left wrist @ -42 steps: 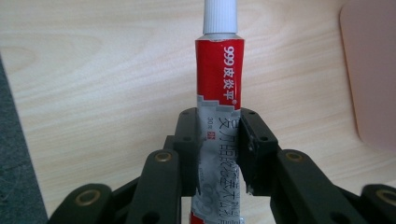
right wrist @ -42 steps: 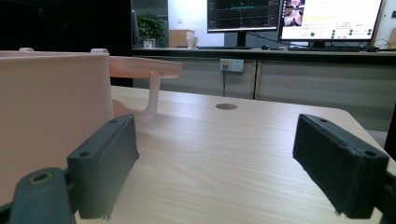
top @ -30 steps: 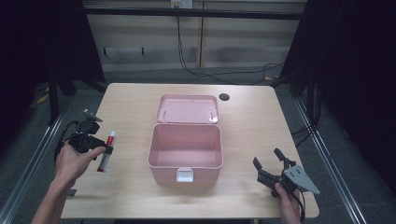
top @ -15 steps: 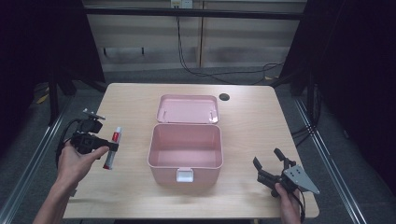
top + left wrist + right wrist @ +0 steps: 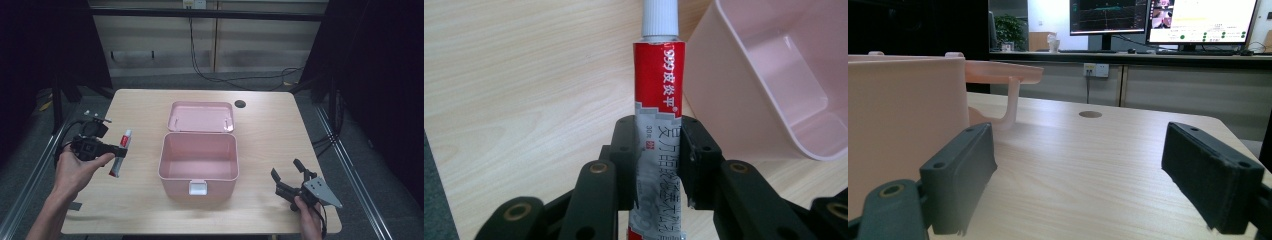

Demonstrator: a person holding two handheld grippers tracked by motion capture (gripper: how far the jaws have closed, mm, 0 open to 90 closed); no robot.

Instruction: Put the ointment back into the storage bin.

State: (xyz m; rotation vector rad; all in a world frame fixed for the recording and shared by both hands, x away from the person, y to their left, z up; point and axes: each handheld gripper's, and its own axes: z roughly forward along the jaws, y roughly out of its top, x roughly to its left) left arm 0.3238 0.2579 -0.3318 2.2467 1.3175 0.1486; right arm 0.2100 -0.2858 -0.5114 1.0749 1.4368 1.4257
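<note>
Left hand-held gripper [image 5: 116,150] pinches a red-and-silver ointment tube [image 5: 658,125] above the desk [image 5: 280,130], left of the open pink box [image 5: 198,162]; its own view reveals Chinese print; right hand-held gripper [image 5: 287,177] rests spread, near the box's front right corner

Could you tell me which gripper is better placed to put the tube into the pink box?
Left. The left gripper is already shut on the tube, just beside the open pink box. The right gripper rests open and empty near the table's corner.
</note>
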